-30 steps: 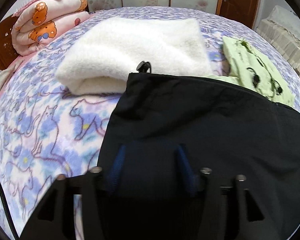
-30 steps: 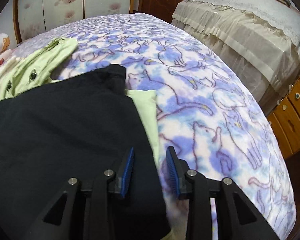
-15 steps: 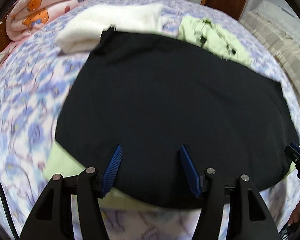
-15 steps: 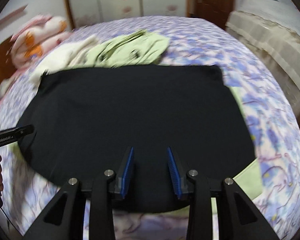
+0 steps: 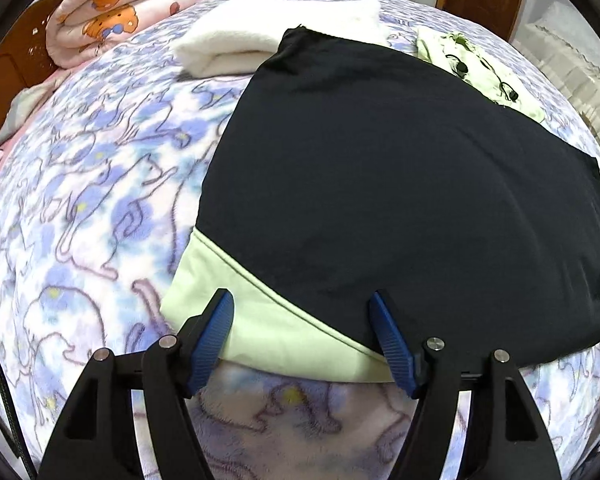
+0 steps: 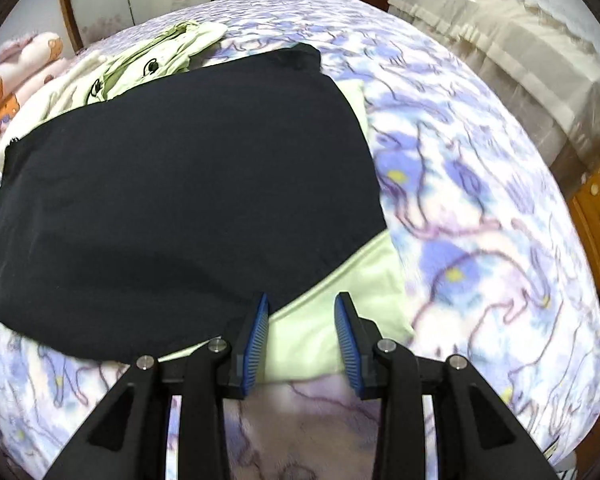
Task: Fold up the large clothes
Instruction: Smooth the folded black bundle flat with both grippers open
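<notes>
My left gripper (image 5: 302,332) has just been opening, its fingers wide over the near green hem, gripping nothing; the right gripper (image 6: 302,334) fingers stand apart, empty too. I'd pinch both near corners of the dark garment (image 5: 400,168) (flat on the bed (image 5: 92,184)) evenly, then fold it away from me.

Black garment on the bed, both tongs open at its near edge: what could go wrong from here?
1. The black garment lies skewed over the pale green layer; a grab at the near edge may catch only the green, so the layers shift.
2. Its far corner overlaps the white blanket; pulling may drag that.
3. The left tongs have just been opening, nothing gripped, like the right tongs.
</notes>
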A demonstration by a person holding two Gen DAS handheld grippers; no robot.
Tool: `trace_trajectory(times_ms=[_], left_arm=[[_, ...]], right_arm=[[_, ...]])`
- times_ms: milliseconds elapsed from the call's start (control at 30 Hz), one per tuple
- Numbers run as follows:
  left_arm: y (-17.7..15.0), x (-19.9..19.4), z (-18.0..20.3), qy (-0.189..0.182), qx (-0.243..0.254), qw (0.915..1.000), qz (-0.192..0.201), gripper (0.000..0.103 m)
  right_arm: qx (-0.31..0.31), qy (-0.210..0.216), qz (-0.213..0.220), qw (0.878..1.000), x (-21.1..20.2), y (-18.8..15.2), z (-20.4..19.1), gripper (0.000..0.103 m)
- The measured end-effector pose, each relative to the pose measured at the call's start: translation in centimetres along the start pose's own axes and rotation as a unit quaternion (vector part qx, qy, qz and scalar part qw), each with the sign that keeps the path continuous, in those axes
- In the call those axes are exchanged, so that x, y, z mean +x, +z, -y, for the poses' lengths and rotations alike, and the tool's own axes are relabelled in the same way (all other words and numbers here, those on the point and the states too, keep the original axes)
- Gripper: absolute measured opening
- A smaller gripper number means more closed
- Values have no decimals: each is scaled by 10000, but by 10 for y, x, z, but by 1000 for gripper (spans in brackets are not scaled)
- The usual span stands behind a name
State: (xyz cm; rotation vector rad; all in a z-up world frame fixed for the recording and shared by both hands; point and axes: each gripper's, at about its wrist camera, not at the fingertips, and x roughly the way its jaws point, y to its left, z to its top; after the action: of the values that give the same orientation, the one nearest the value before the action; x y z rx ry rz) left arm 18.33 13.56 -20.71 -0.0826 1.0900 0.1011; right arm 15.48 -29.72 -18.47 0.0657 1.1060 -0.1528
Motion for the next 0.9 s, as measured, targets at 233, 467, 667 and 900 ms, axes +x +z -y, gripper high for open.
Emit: trace_trajectory(times_ms=[233,467,667,900], left_arm=[[3,5,2,66,41,10000,-49,70],[7,9,-1,-20,110,9997,-200,74],[12,14,1,-60,320,9979,-567,83],[39,10,-3,-179,646,9887,-1341,84]], right_arm=[[104,-130,-71,9998,2,-6,-4,35],[208,-66,-171,9996,6,-1,-2,36],[65,-187,-448,9988,13,3,-7,37],[-364,-419,-1122,9921,18,23,-21,37]])
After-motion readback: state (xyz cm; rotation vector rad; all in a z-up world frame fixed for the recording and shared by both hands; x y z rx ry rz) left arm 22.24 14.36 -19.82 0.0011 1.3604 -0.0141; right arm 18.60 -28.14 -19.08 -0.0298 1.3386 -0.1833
